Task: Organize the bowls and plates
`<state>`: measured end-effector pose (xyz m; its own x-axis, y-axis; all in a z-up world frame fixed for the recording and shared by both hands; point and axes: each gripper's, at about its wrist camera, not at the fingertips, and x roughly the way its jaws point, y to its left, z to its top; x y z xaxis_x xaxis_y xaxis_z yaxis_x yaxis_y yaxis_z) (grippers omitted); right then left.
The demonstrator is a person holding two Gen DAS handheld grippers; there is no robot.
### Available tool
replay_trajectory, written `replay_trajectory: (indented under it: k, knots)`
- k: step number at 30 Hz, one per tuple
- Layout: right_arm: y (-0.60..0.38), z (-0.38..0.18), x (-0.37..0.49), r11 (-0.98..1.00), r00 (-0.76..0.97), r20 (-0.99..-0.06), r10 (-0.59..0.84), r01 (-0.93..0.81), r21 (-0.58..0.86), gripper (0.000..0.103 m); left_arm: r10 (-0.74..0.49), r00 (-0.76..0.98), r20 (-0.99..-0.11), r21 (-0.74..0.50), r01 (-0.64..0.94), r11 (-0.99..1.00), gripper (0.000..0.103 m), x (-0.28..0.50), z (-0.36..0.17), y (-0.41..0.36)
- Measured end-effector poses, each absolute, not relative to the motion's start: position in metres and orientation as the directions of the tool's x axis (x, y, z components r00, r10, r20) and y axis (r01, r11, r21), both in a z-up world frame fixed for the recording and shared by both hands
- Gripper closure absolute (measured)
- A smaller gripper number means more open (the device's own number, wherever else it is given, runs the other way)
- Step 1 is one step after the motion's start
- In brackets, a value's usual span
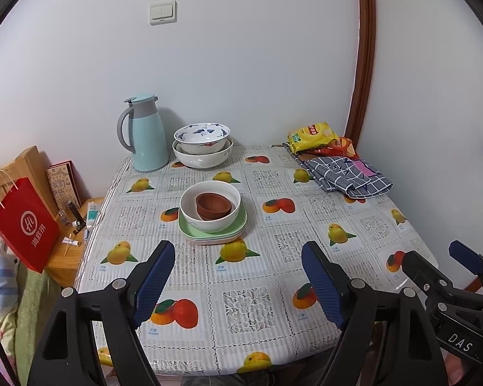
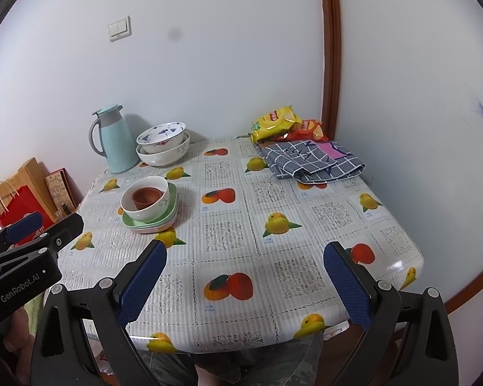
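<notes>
Both the left gripper [image 1: 238, 284] and right gripper [image 2: 244, 284] hover spread and empty over the table [image 2: 306, 225], while brown bowls [image 1: 213, 206] sit nested in a white bowl [image 1: 209, 222] atop seemingly two green plates [image 1: 235, 230], with patterned bowls [image 1: 203, 146] stacked behind, so little seems left.

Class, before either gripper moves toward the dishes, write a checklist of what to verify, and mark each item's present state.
1. Left gripper open, nothing between jaws: ok.
2. Right gripper open, empty: ok.
3. Brown bowls nested inside white bowl: ok.
4. White bowl seated on green plates: ok.
5. Patterned bowl stacked level in the large bowl: not ok, tilted.
6. Number of green plates: cannot tell.
</notes>
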<state>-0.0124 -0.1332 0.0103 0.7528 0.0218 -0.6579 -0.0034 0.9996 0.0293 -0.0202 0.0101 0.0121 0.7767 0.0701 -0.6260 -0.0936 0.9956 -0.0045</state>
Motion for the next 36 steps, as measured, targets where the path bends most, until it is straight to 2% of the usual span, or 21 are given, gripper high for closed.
replay_trajectory:
  k: [36]
  knots:
    - [-0.1332, 0.0133, -0.0186, 0.999, 0.76, -0.649, 0.03, -0.01, 0.034, 0.006, 0.083, 0.775, -0.627, -0.002, -0.108, 0.994, 0.021, -0.0213, 0.0125, 0.0116]
